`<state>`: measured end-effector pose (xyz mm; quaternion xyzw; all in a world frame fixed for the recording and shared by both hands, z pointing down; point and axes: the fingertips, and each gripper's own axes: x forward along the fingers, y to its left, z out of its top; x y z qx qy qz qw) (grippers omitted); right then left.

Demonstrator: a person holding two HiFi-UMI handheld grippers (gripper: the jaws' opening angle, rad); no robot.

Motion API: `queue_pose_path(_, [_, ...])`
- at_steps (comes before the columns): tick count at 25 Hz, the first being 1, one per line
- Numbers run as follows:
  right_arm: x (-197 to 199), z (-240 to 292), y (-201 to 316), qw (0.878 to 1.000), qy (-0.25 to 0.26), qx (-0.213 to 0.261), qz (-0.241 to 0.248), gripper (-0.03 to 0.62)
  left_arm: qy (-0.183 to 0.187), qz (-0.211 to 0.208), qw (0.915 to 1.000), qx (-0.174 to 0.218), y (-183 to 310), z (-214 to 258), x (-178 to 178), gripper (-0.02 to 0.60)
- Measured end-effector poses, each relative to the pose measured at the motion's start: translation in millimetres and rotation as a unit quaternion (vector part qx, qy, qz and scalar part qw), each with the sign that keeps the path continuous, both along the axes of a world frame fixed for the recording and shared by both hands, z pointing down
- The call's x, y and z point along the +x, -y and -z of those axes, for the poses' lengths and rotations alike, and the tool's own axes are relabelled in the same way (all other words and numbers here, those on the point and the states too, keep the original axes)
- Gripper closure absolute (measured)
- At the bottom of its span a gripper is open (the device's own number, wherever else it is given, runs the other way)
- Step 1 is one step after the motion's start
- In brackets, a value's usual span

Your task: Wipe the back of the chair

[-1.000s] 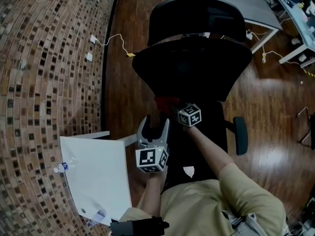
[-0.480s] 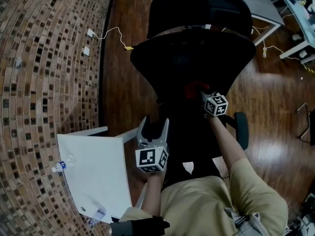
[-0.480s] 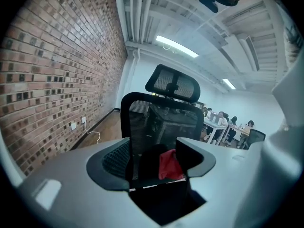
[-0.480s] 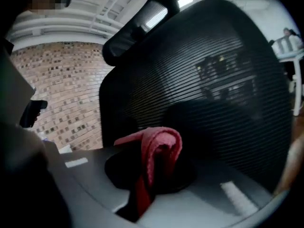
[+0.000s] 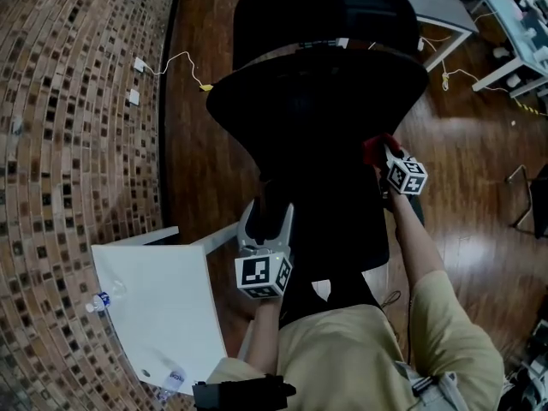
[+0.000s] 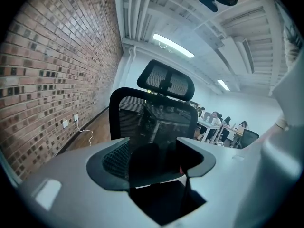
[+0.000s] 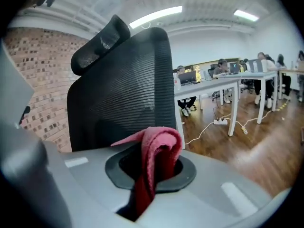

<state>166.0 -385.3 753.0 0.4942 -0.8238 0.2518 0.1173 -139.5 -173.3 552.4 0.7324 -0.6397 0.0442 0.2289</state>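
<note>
Left of the left claw point(image 5: 271, 215), a white flat tabletop point(image 5: 163, 306) and a brick wall point(image 5: 77, 144) close off that side, with a white cable point(image 5: 184, 62) lying on the wood floor point(image 5: 193, 161) beyond. That claw stands about half open beside the lower left edge of the black mesh chair back point(image 5: 317, 118). Its own view shows only the dark chair through the gap, with nothing pinched. Ahead of both claws, the chair back fills the middle.

The right claw point(image 5: 383, 154), closed narrowly on a folded red cloth point(image 5: 375, 148), has just swept across. A second ago it was close to the left claw at the back's lower middle, and now it sits at the back's right edge. That reads as one wiping stroke finished, so the next pass probably wants a different height.

Right of this claw lie more floor and grey office desks point(image 5: 445, 15), well apart. Nothing blocks a return stroke except the left claw itself.
</note>
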Motion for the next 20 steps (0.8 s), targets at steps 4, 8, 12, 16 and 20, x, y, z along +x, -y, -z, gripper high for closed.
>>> queue_pose_path(4, [-87,-11,-46,0.994,0.051,-0.018,0.091,0.566,-0.001,0.001,1.0000,0.003,-2,-1,2,0.299])
queue_pose_path(8, [-223,-12,-102,0.964,0.129,-0.040,0.230,0.566,0.004,0.017,0.9998,0.011,-7,-6,-12,0.299])
queue_pose_path(12, [-328,-13,-133,0.940,0.141,-0.041,0.307,0.565,0.024,0.011,0.9996,0.003,-13,-19,-27,0.304])
queue_pose_path(16, [-355,-25,-120,0.951,0.103,-0.050,0.287,0.565,0.051,0.002,0.9987,-0.002,-14,-24,-38,0.304])
queue_pose_path(20, [-301,-40,-96,0.964,0.049,-0.056,0.256,0.565,0.053,-0.011,0.9985,0.005,-9,-29,-38,0.304])
